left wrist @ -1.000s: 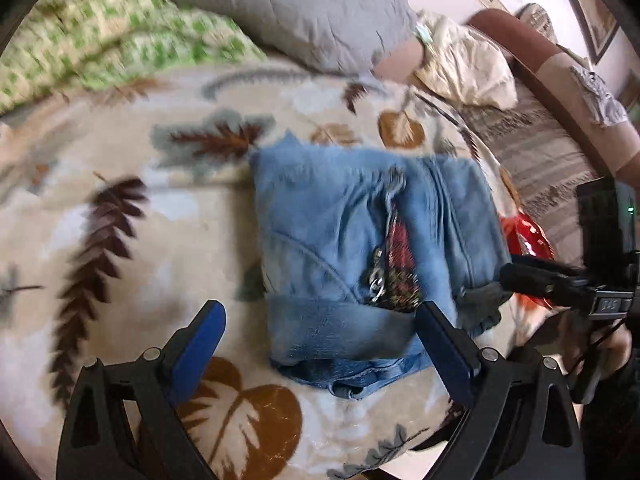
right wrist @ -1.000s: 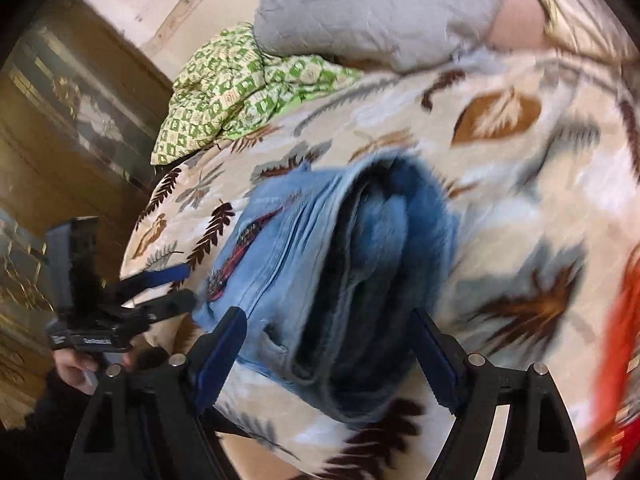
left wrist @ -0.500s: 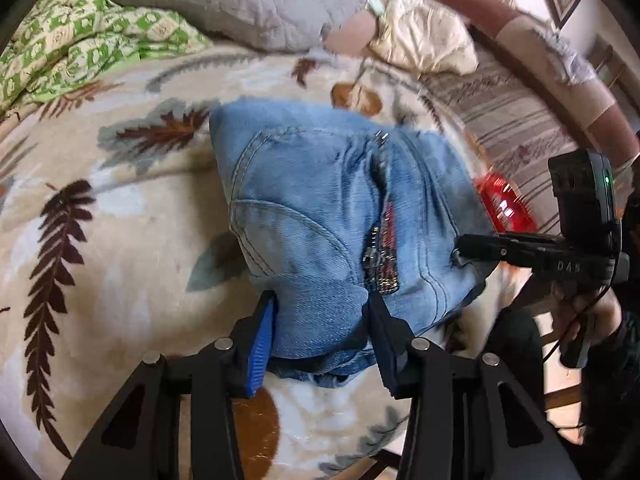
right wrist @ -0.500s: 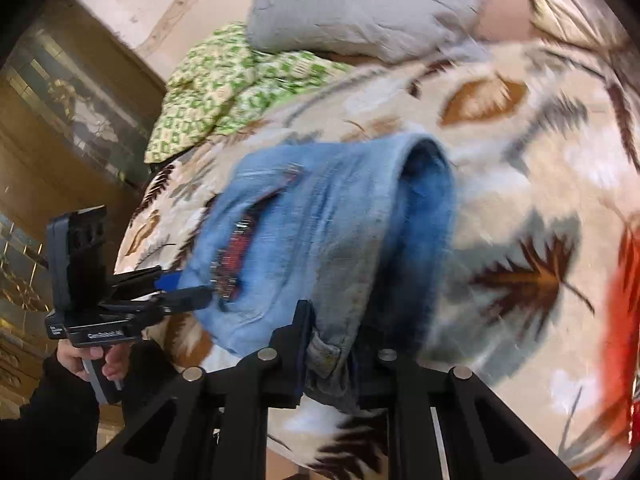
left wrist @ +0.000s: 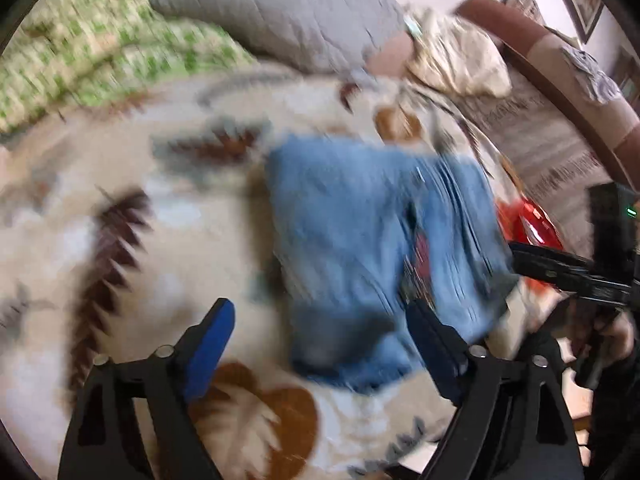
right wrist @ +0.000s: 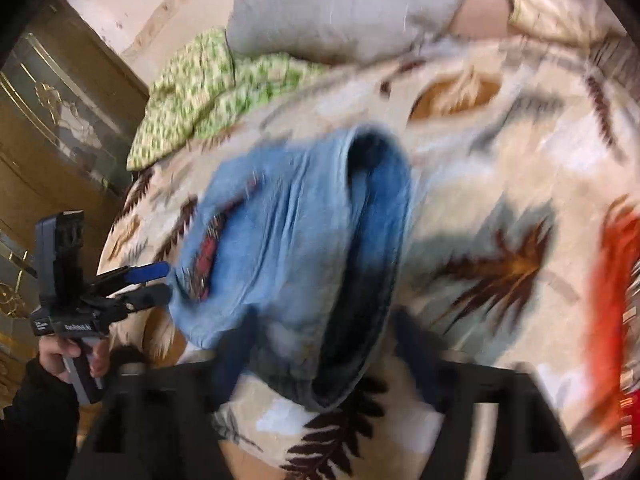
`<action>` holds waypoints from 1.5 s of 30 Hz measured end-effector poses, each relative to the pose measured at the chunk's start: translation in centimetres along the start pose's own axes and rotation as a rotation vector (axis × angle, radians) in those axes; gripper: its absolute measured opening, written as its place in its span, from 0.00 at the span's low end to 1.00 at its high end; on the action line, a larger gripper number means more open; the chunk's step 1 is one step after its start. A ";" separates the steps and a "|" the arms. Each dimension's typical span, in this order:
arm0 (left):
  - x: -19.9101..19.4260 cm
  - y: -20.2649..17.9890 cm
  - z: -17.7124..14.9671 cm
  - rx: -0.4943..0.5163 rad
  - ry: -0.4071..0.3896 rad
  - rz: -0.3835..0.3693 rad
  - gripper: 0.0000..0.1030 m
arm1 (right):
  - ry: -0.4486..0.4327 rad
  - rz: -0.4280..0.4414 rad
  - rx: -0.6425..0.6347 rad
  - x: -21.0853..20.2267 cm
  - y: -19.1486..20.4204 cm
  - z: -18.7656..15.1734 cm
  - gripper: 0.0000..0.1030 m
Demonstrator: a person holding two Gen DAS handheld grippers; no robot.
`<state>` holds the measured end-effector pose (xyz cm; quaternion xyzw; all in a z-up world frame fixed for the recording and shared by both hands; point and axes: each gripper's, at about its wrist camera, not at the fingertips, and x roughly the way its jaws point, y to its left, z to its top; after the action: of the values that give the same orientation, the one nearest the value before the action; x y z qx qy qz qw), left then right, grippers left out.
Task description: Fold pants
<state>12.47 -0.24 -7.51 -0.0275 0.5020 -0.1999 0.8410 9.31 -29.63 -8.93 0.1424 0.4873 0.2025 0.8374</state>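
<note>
Folded pants (left wrist: 372,248) lie on blanket (left wrist: 120,240), seemingly before pillow (left wrist: 280,12).

I read the pants (left wrist: 372,248) as faded blue denim, matt, with darker denim inside the fold. Under them my view shows a fleecy, soft-looking leaf-print blanket (left wrist: 120,216). The grey pillow (left wrist: 280,12) is quilted cloth. My left gripper (left wrist: 320,344) looks like matt black plastic with blue pads (left wrist: 208,348). The wardrobe (right wrist: 48,128) is glossy wood with gilt trim.
</note>
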 end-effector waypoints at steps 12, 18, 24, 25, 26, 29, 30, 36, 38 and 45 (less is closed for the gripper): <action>6.4 1.3 8.3 -0.089 0.060 0.064 0.96 | -0.023 0.013 0.114 3.7 -0.8 7.1 0.75; 9.1 1.2 8.4 -0.081 0.085 0.013 0.59 | 0.008 0.005 0.113 6.1 -1.2 7.6 0.12; 10.3 1.4 7.9 -0.031 0.113 0.051 0.44 | 0.062 -0.026 0.107 8.1 -3.5 5.9 0.09; 10.2 1.2 8.0 -0.027 0.108 0.068 0.45 | 0.055 -0.038 0.100 8.4 -3.5 5.9 0.10; 10.0 1.1 8.0 -0.024 0.100 0.082 0.49 | 0.048 -0.050 0.100 8.4 -3.3 6.0 0.10; 8.2 1.0 7.6 -0.018 0.057 0.134 0.79 | 0.042 -0.043 0.080 7.5 -2.7 6.2 0.17; 7.0 1.1 7.2 -0.036 0.046 0.133 0.81 | 0.046 -0.032 0.089 6.6 -2.6 6.1 0.18; 3.0 0.9 4.1 -0.063 0.053 0.002 0.95 | -0.020 -0.047 0.103 0.6 -1.8 3.8 0.87; 3.2 0.6 2.5 -0.045 0.103 0.000 0.95 | -0.008 -0.016 0.113 0.0 -1.7 2.9 0.87; 5.8 1.5 -0.1 -0.146 0.174 -0.094 0.98 | 0.105 0.146 0.320 3.3 -3.7 -1.0 0.87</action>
<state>15.25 -0.96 -12.72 -0.0947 0.5847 -0.2036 0.7796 10.66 -31.28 -13.50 0.2980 0.5446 0.1896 0.7607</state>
